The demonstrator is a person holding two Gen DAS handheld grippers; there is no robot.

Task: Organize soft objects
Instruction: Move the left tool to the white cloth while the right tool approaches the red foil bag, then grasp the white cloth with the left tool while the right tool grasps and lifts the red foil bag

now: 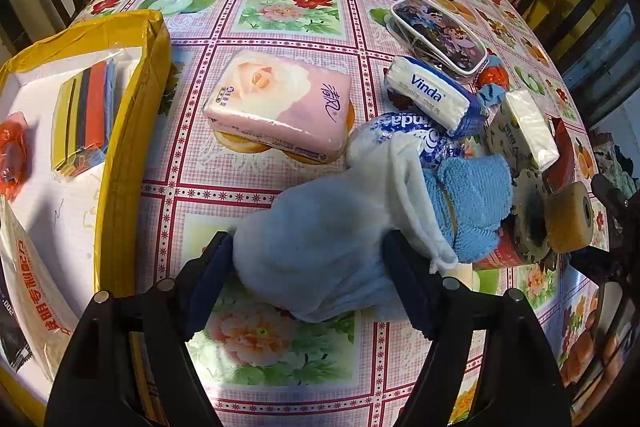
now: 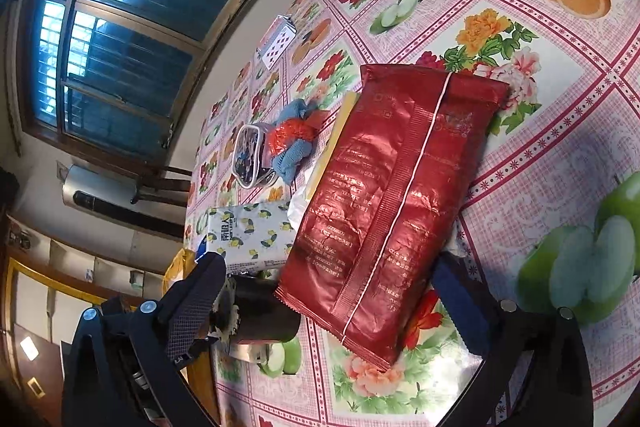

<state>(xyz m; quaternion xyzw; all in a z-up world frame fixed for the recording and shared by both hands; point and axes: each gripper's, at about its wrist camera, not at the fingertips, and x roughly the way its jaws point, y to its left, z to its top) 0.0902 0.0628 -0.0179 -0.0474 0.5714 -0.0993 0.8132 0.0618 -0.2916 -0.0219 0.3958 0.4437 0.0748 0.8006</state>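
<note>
Item in hand: pale blue cloth pouch (image 1: 316,247), soft fleece-like fabric with a white drawstring hem, lying on the table (image 1: 280,27) near its front edge. Our left tool (image 1: 308,259) has its two fingers pressed against either flank of the pouch, gripping it. To do this step well, we judge we should keep the squeeze moderate, lift clear of the blue terry towel (image 1: 472,203) that touches the pouch's far end, and carry it left toward the yellow-rimmed box (image 1: 132,131), which looks to be the collecting place

Right tool (image 2: 332,283): fingers spread wide on either side of the red foil packet (image 2: 392,195), holding nothing; one finger lies near the packet's edge, contact we cannot tell

Catalogue of materials:
- pink rose tissue pack (image 1: 280,103), plump, glossy film
- Vinda tissue pack (image 1: 432,95), white and blue, pillow-shaped
- lemon-print tissue pack (image 2: 252,235), boxy, matte
- cartoon pencil case (image 1: 440,35), clear vinyl, white piping
- red foil packet, crinkled, flat, seamed lengthwise
</note>
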